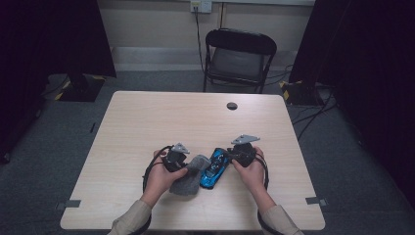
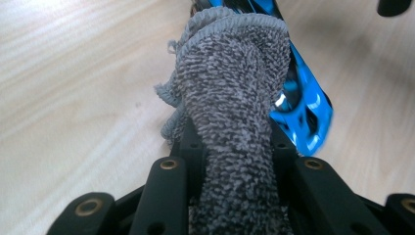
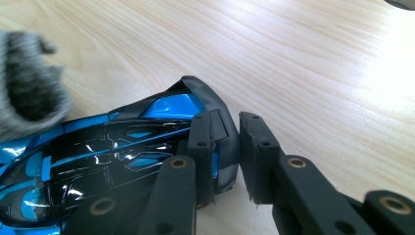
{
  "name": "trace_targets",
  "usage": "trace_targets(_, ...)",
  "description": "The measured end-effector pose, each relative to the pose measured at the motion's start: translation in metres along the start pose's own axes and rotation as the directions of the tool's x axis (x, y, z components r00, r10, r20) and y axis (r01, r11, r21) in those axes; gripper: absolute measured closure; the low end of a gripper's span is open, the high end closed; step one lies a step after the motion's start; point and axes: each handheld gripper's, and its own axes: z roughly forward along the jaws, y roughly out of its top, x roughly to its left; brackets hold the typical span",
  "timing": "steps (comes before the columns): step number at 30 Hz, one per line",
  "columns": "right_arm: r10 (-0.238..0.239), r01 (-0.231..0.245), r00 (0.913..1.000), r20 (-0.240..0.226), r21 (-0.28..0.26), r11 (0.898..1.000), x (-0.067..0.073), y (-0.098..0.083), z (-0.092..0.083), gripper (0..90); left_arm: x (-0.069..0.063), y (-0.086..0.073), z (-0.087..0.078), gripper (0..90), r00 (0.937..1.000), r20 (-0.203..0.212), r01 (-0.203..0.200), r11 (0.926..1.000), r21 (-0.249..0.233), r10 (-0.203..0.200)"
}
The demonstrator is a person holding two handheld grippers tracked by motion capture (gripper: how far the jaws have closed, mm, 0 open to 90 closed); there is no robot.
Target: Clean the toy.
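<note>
A grey fluffy cloth (image 1: 188, 177) lies bunched against the left side of a blue and black toy car (image 1: 214, 169) near the front middle of the wooden table (image 1: 147, 117). My left gripper (image 1: 190, 165) is shut on the cloth (image 2: 235, 98), which stands up between its jaws and hides part of the car (image 2: 306, 110) behind it. My right gripper (image 1: 228, 156) is shut on the black end of the car (image 3: 122, 147), with that end pinched between its jaws (image 3: 227, 139). The cloth (image 3: 27, 95) touches the car's far side there.
A round cable hole (image 1: 232, 105) sits in the table's far half. A black folding chair (image 1: 239, 54) stands behind the table. Dark curtains hang at both sides, and cables run over the floor at the right.
</note>
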Motion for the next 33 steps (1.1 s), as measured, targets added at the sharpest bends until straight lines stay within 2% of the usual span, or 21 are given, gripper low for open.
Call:
trace_targets(7, 0.003, -0.003, 1.0, 0.002, 0.001, 1.0, 0.0, 0.0, 0.0, 76.7, -0.001, -0.008, -0.003, 69.3, 0.9997, 0.003, 0.023, 0.9996, -0.017, -0.023)
trace_targets(15, -0.01, 0.01, 0.9999, 0.005, 0.006, 1.0, 0.0, 0.001, -0.001, 76.9, -0.004, -0.008, -0.008, 69.4, 0.9997, 0.017, 0.016, 0.9999, -0.002, -0.016)
trace_targets(21, -0.012, 0.012, 0.9999, 0.005, 0.004, 1.0, 0.0, 0.001, -0.001, 76.3, -0.004, -0.009, -0.013, 69.3, 0.9999, 0.0, 0.012, 0.9999, -0.009, -0.012)
trace_targets(25, -0.012, 0.012, 0.9999, 0.007, 0.008, 1.0, 0.0, 0.0, -0.002, 75.6, -0.003, -0.01, -0.015, 69.3, 0.9998, 0.002, 0.018, 0.9998, 0.001, -0.018)
trace_targets(29, -0.005, 0.005, 0.9999, 0.01, 0.008, 1.0, -0.002, 0.0, -0.003, 71.1, -0.004, -0.011, -0.015, 69.4, 0.9997, -0.001, 0.023, 0.9997, -0.009, -0.023)
trace_targets(33, 0.0, 0.0, 1.0, 0.005, 0.008, 1.0, -0.001, -0.002, -0.004, 61.8, -0.004, -0.009, -0.017, 69.3, 0.9999, -0.007, 0.014, 0.9998, -0.015, -0.014)
